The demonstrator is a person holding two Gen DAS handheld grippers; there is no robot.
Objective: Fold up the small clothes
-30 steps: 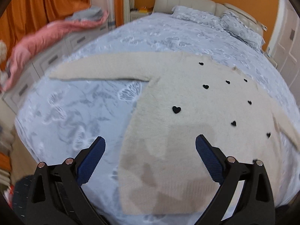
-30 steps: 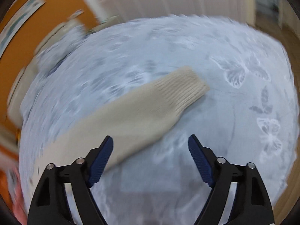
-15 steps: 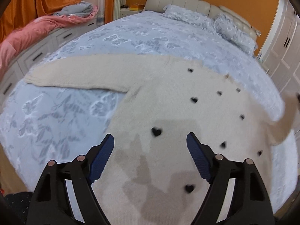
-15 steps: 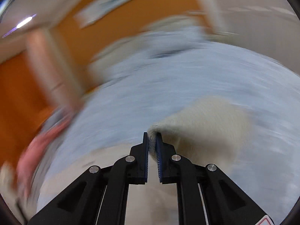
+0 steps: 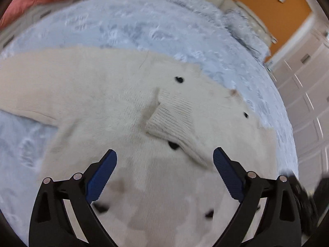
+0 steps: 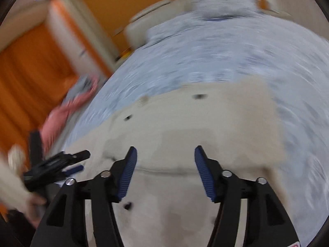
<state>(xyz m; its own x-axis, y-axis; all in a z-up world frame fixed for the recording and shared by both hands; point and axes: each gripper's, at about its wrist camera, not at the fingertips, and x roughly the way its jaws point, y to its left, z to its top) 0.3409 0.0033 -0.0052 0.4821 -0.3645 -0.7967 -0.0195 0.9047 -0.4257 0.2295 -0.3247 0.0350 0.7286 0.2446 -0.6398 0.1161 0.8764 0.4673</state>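
**One sleeve folded in; the other outstanding**

Left gripper (image 5: 164,175) and right gripper (image 6: 164,170) hover with jaws apart, empty, above the cream sweater (image 5: 102,107) lying flat on the bed (image 5: 144,26). One cuff (image 5: 172,117) lies across the chest. Next, judged: grip the outstretched sleeve (image 5: 37,78).

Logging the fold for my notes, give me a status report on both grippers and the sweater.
Left gripper open, right gripper open. Cream sweater flat on bed, one sleeve folded across chest. Nothing in the way.

Sweater (image 5: 127,103) flat on bed (image 5: 144,20), one sleeve (image 5: 174,125) across its front.
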